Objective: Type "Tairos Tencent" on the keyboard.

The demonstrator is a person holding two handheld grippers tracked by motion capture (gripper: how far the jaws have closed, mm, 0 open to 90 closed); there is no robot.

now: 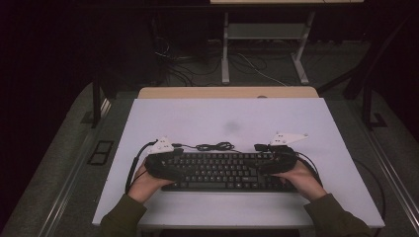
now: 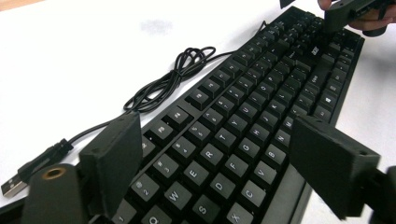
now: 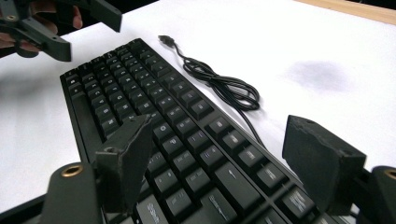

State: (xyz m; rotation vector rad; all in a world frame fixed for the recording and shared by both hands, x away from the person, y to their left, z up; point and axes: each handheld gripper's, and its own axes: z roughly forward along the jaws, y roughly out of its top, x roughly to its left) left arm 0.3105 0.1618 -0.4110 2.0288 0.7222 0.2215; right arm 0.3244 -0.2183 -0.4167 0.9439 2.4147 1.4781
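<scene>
With each tool (image 2: 215,154) (image 3: 219,158) spread wide over one keyboard (image 1: 222,170) end, we close both evenly before lifting.

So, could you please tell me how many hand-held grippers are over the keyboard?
2: the left hand-held gripper is open over the keyboard's left end, and the right hand-held gripper is open over its right end.

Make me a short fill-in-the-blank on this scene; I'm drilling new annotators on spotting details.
1. Both grippers, left and right, are at the ends of a black ____.
2. The cable lies bundled on the ____ side of the keyboard from the person.
3. Each gripper's jaws are ____.
4. The cable's plug is ____ into anything.

Missing words: keyboard; far; open; not plugged
</scene>
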